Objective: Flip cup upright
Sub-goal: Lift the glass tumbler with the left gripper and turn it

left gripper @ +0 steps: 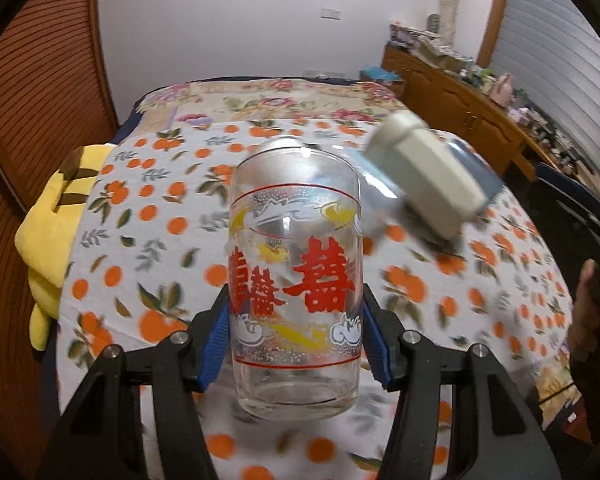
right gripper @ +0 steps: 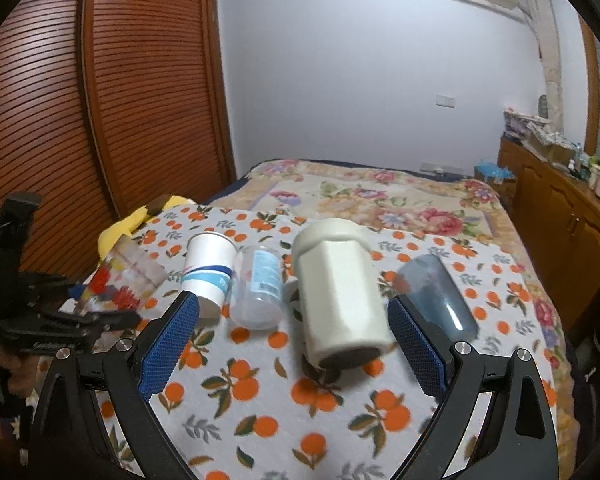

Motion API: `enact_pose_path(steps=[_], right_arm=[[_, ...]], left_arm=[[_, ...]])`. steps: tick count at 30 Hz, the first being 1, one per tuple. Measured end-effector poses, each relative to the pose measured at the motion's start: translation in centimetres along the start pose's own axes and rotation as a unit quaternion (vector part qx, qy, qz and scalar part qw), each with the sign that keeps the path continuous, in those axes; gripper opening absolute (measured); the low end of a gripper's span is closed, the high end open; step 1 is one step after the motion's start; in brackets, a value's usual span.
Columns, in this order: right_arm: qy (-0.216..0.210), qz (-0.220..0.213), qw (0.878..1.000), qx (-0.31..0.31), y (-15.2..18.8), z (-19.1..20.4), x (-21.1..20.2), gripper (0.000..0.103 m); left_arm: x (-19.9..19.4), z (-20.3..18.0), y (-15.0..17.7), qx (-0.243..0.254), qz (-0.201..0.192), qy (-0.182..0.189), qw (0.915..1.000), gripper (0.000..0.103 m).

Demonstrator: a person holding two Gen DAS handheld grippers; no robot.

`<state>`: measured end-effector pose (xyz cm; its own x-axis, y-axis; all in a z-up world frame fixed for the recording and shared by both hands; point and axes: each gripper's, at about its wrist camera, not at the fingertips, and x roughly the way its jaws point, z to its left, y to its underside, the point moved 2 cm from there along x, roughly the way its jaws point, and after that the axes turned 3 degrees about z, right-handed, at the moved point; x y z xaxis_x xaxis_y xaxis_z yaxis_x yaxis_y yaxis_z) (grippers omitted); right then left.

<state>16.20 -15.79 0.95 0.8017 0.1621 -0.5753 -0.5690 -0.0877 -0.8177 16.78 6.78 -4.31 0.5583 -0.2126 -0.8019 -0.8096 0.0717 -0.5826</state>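
Observation:
My left gripper (left gripper: 294, 344) is shut on a clear glass cup with red characters (left gripper: 294, 280), held above the orange-print cloth with its thick base toward the camera. It also shows in the right wrist view (right gripper: 130, 274), tilted at the far left in the left gripper (right gripper: 80, 308). My right gripper (right gripper: 292, 340) is open and empty; a cream mug (right gripper: 340, 300) lies on its side between the blue pads (right gripper: 168, 344), mouth toward me, touching neither. The mug also shows blurred in the left wrist view (left gripper: 424, 176).
A paper cup (right gripper: 210, 268), a clear plastic cup (right gripper: 260, 288) and a blue-grey cup (right gripper: 440, 292) lie on the cloth-covered table (right gripper: 260, 400). A yellow plush (left gripper: 56, 216) sits at the left edge. A bed is behind, a wooden cabinet (right gripper: 560, 216) at the right.

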Motion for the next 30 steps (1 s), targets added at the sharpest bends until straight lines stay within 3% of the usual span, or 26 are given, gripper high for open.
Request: enact_pose_path(steps=[14,22,30], right_arm=[[0.028,0.002,0.999,0.037,4.4,-3.4,-5.7,0.097],[0.04,0.032,0.997,0.057,7.5,-5.6,-5.2,0.097],[0.04,0.043,0.996,0.062,8.3,-6.2,-4.6,0.097]], left_arm=[[-0.3,-8.2,3.0,0.008,0.0,0.051,0.9987,0.056],[1.9,-12.2,4.5,0.015,0.034,0.083,0.9959,0.056],[3.2,-13.3,4.4,0.028,0.042,0.072,0.9961,0.057]])
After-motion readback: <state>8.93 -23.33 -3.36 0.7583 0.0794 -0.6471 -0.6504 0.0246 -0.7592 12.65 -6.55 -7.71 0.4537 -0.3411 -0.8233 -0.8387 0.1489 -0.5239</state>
